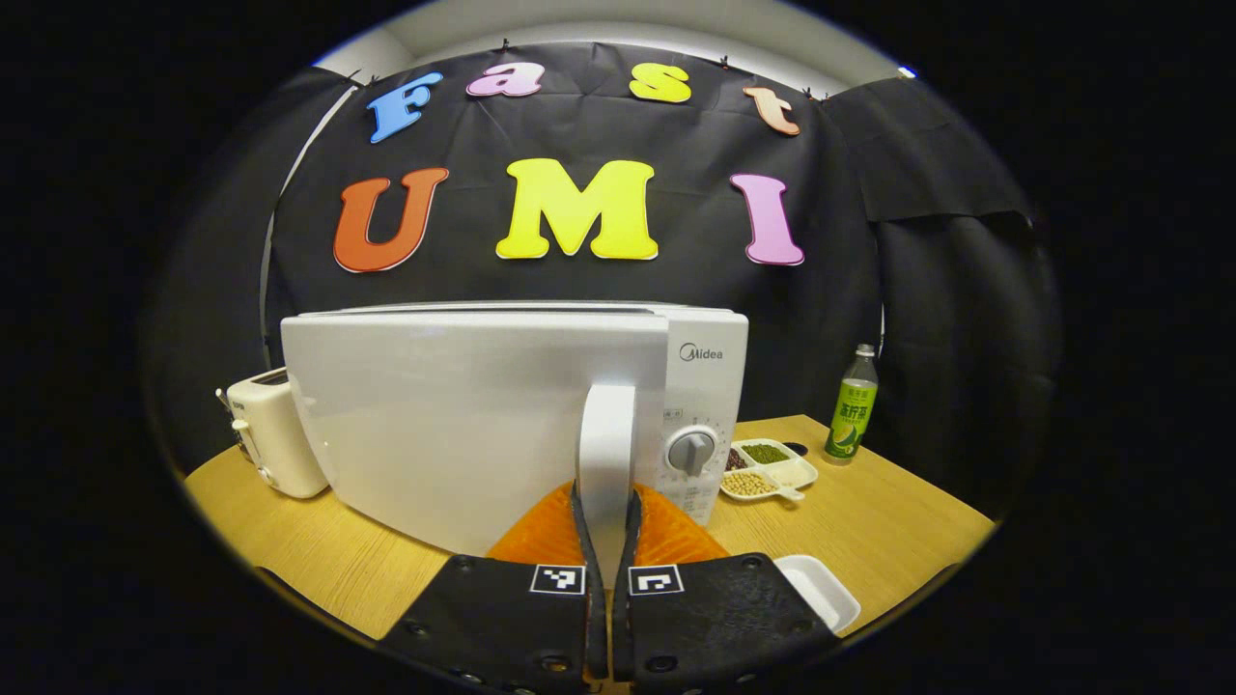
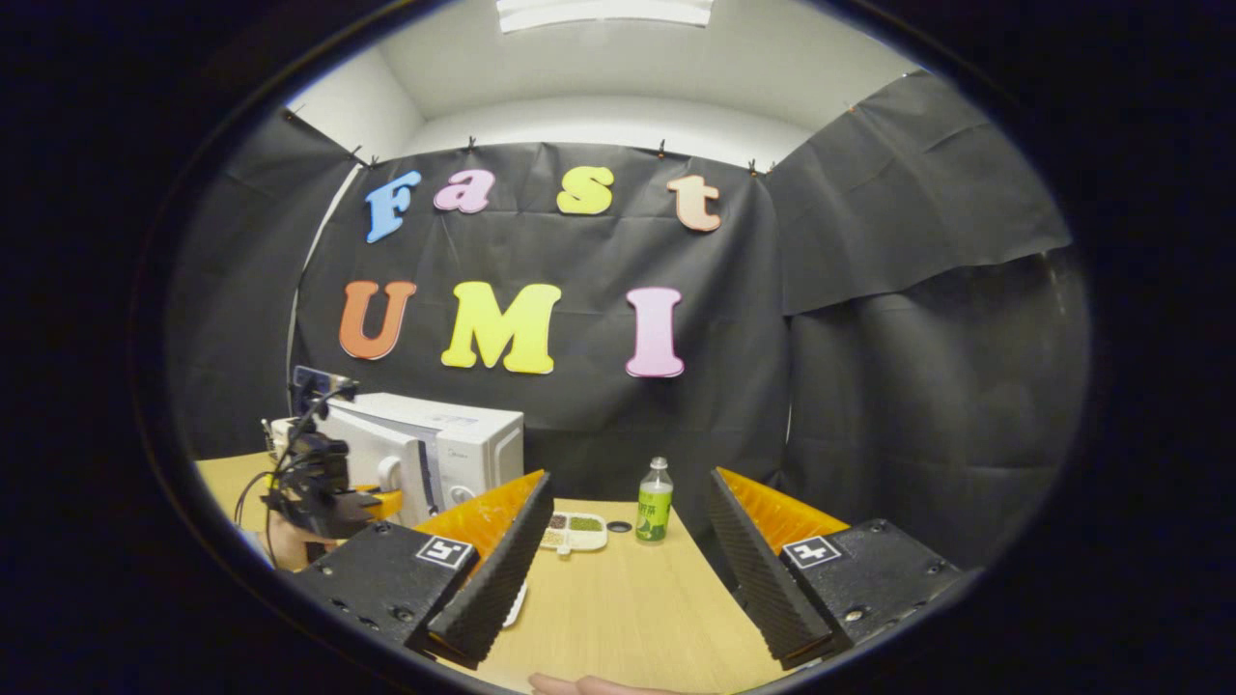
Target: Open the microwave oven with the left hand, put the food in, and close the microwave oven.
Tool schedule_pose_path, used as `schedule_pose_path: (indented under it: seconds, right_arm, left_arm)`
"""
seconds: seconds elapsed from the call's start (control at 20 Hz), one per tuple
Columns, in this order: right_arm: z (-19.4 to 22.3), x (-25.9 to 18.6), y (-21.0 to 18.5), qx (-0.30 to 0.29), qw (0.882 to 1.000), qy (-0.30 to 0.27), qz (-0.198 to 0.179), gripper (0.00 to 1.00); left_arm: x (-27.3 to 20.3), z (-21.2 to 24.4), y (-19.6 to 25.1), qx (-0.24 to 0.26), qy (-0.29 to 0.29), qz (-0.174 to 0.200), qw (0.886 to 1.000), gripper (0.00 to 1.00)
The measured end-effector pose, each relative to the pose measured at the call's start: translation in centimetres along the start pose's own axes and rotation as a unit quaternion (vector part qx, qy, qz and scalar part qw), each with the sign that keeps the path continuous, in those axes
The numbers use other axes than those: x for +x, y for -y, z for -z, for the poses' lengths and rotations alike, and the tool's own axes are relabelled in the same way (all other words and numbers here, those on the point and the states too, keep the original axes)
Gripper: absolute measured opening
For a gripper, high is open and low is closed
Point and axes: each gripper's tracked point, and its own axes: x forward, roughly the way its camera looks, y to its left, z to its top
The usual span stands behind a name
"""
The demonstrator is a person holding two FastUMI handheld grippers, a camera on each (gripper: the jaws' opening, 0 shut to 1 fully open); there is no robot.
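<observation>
A light wooden table fills the booth floor of the scene, and on it stands a white microwave oven, the largest object, seen close in the left gripper view and farther off at the left in the right gripper view. Its door looks slightly swung out from the body, so the opening step seems to be under way. The left gripper has both fingers pressed on the vertical white door handle. The next move likely calls for pulling the handle outward in an arc until the cavity is clear. The right gripper hovers over the table with its fingers spread wide and nothing between them. A divided food tray of beans and grains, probably the food, sits just right of the microwave, near a green bottle. A white toaster stands left. The word Midea is printed above the dial; the bottle's label is too small to make out.
</observation>
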Motion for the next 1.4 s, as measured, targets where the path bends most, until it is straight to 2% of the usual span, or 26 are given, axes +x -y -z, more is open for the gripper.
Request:
schedule_pose_path:
  seconds: [0.05, 0.1, 0.15, 0.2, 0.25, 0.35, 0.4, 0.45, 0.5, 0.55, 0.6, 0.65, 0.7, 0.75, 0.8, 0.85, 1.0, 1.05, 1.1, 1.15, 1.25, 1.3, 1.4]
  right_arm:
    - [0.3, 0.0, -0.2, 0.003, 1.000, -0.004, 0.000, 1.00]
    - [0.8, 0.0, -0.6, 0.006, 1.000, -0.009, -0.002, 0.94]
    - [1.2, -0.2, -1.1, 0.011, 1.000, -0.016, -0.005, 0.94]
    - [1.4, -0.4, -1.7, 0.018, 1.000, -0.022, -0.011, 1.00]
    - [1.5, -0.7, -2.5, 0.022, 0.999, -0.027, -0.018, 0.95]
    - [1.8, -1.2, -3.9, 0.020, 0.999, -0.035, -0.031, 0.95]
    - [2.2, -1.5, -4.5, 0.013, 0.999, -0.039, -0.036, 1.00]
    - [2.2, -1.6, -5.2, 0.009, 0.998, -0.040, -0.042, 1.00]
    - [2.5, -1.8, -5.7, 0.005, 0.998, -0.042, -0.046, 0.95]
    - [2.8, -1.9, -6.3, 0.002, 0.998, -0.046, -0.051, 1.00]
    - [3.2, -2.0, -6.8, 0.001, 0.997, -0.050, -0.057, 0.95]
    - [3.6, -1.9, -7.4, -0.002, 0.996, -0.056, -0.062, 1.00]
    - [4.3, -1.5, -7.8, -0.004, 0.996, -0.065, -0.066, 1.00]
    - [5.1, -1.1, -8.2, -0.007, 0.995, -0.077, -0.069, 1.00]
    - [5.9, -0.7, -8.7, -0.010, 0.993, -0.090, -0.073, 0.95]
    - [6.6, 0.0, -9.0, -0.012, 0.992, -0.104, -0.076, 1.00]
    - [8.8, 1.8, -10.2, -0.004, 0.985, -0.149, -0.089, 1.00]
    - [9.7, 2.4, -10.7, 0.000, 0.981, -0.167, -0.096, 0.95]
    - [10.4, 3.0, -11.1, 0.003, 0.978, -0.183, -0.102, 1.00]
    - [11.1, 3.5, -11.4, 0.003, 0.974, -0.197, -0.109, 0.96]
    - [12.7, 5.0, -11.6, -0.001, 0.967, -0.227, -0.114, 0.95]
    - [13.7, 5.6, -11.6, -0.005, 0.962, -0.246, -0.115, 1.00]
    - [15.1, 6.7, -12.0, -0.012, 0.952, -0.281, -0.124, 1.00]
  left_arm:
    - [-1.6, 0.5, -0.6, 0.001, -0.005, 0.008, 1.000, 0.02]
    - [-3.2, 0.6, -1.2, -0.002, -0.003, 0.016, 1.000, 0.02]
    - [-4.7, 1.0, -1.9, -0.005, -0.006, 0.024, 1.000, 0.02]
    - [-6.3, 1.1, -2.7, -0.006, -0.001, 0.028, 1.000, 0.02]
    - [-7.5, 1.3, -3.6, -0.001, -0.001, 0.031, 1.000, 0.02]
    - [-10.2, 2.0, -6.1, 0.005, -0.002, 0.019, 1.000, 0.02]
    - [-11.5, 2.5, -7.4, 0.007, -0.008, 0.008, 1.000, 0.17]
    - [-13.1, 3.1, -8.6, 0.000, -0.013, 0.010, 1.000, 0.32]
    - [-14.5, 3.7, -10.2, -0.003, -0.016, -0.004, 1.000, 0.31]
    - [-16.0, 3.9, -12.5, -0.003, -0.013, -0.025, 1.000, 0.31]
    - [-17.5, 4.3, -14.9, -0.005, -0.013, -0.050, 0.999, 0.34]
    - [-19.1, 5.0, -17.3, -0.012, -0.017, -0.078, 0.997, 0.58]
    - [-20.8, 5.4, -19.3, -0.021, -0.024, -0.104, 0.994, 0.75]
    - [-22.5, 5.4, -20.8, -0.029, -0.023, -0.120, 0.992, 0.87]
    - [-23.7, 5.3, -21.9, -0.033, -0.017, -0.133, 0.991, 0.87]
    - [-25.1, 5.0, -22.5, -0.032, -0.012, -0.139, 0.990, 0.89]
    - [-28.1, 3.1, -24.3, -0.036, 0.014, -0.159, 0.987, 0.90]
    - [-28.9, 2.2, -24.5, -0.036, 0.020, -0.161, 0.986, 0.90]
    - [-29.6, 1.3, -24.8, -0.037, 0.026, -0.167, 0.985, 0.90]
    - [-29.9, 0.5, -24.9, -0.039, 0.031, -0.169, 0.984, 0.90]
    - [-30.1, -0.9, -24.2, -0.050, 0.042, -0.158, 0.985, 0.90]
    - [-30.3, -1.5, -23.9, -0.052, 0.046, -0.153, 0.986, 0.90]
    - [-30.7, -2.8, -23.9, -0.040, 0.058, -0.152, 0.986, 0.90]
